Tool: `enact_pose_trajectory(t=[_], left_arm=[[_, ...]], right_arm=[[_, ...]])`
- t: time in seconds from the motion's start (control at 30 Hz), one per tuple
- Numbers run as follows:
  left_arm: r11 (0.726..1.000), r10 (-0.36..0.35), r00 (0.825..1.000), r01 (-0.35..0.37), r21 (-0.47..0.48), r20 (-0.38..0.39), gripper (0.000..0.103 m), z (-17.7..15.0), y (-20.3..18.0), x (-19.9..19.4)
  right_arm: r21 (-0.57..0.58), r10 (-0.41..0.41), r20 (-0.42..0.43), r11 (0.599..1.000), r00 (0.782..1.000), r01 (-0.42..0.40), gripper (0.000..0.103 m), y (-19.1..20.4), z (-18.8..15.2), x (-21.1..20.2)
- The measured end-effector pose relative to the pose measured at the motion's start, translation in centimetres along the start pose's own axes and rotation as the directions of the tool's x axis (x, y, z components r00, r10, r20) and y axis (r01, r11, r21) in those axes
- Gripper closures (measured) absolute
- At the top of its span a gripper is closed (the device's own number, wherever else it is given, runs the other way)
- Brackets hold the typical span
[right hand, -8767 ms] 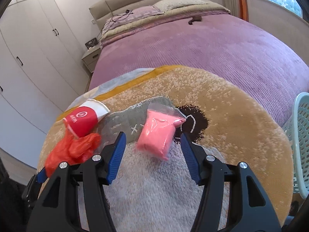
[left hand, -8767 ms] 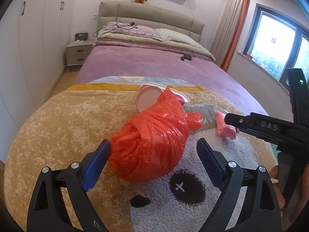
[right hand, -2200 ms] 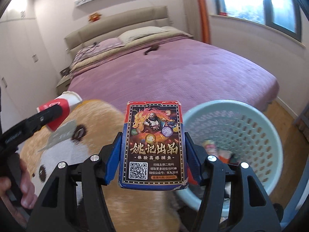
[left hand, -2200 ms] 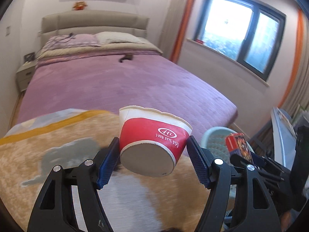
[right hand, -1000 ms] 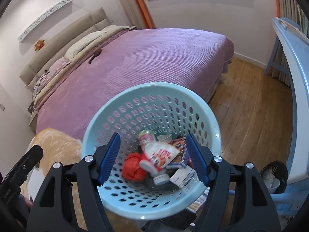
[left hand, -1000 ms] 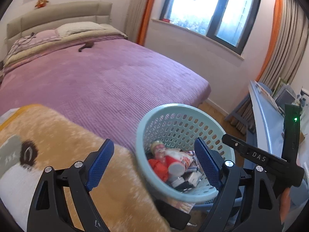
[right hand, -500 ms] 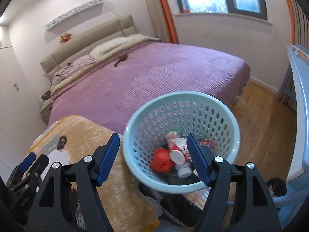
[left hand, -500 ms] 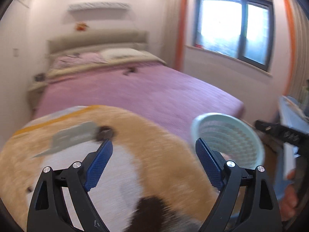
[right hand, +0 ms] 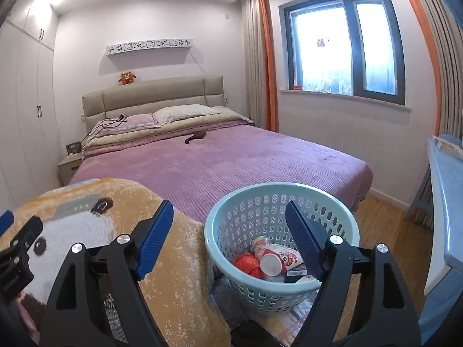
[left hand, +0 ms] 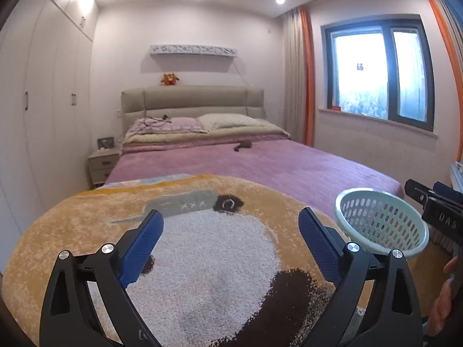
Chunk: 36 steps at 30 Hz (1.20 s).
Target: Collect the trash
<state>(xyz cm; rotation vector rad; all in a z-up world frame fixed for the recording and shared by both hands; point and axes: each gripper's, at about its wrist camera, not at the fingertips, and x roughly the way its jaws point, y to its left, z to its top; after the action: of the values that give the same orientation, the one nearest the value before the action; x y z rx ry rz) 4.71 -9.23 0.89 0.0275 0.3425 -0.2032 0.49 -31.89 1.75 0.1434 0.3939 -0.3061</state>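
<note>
A pale teal perforated basket [right hand: 231, 225] stands at the foot of the bed, beside the blanket. Inside it lie the red and white paper cup [right hand: 273, 260], the orange-red plastic bag [right hand: 246, 263] and a box [right hand: 295, 273]. My right gripper [right hand: 230, 237] is open and empty above the basket's near rim. My left gripper [left hand: 231, 237] is open and empty above the tan and white panda blanket [left hand: 202, 245]. The basket also shows at the right in the left wrist view [left hand: 382, 225], with the right gripper's body [left hand: 439, 214] next to it.
The purple bed [right hand: 217, 162] with pillows stretches to the headboard. A small dark object [right hand: 196, 136] lies on it. White wardrobes [left hand: 43, 115] line the left wall and a nightstand [left hand: 102, 164] sits beside the bed. A pale blue table [right hand: 448, 202] stands at the right on the wooden floor [right hand: 387, 225].
Both grippers let go of the cup and the box into the basket, then pulled back and levelled out. The left gripper has swung back over the blanket.
</note>
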Motion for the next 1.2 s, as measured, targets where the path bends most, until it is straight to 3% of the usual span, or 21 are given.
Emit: enact_pose_trajectory(t=[0.33,0.63,1.2], left_arm=[[0.998,0.014,1.000,-0.016,-0.059,-0.019,0.010,-0.5,1.5,-0.1],[0.999,0.042,0.999,-0.042,0.019,0.009,0.008,-0.8,0.0,-0.9],[0.998,0.012,0.999,-0.014,-0.069,-0.038,0.008,-0.7,1.8,-0.2]], right_arm=[[-0.036,0.006,0.049,0.999,0.999,-0.005,0.027,0.9,0.7,-1.7],[-0.017,0.010,-0.005,1.000,1.000,-0.010,0.027,0.4,0.1,-1.1],[-0.019,0.006,-0.046,1.000,0.999,-0.007,0.027,0.5,-0.4,-0.3]])
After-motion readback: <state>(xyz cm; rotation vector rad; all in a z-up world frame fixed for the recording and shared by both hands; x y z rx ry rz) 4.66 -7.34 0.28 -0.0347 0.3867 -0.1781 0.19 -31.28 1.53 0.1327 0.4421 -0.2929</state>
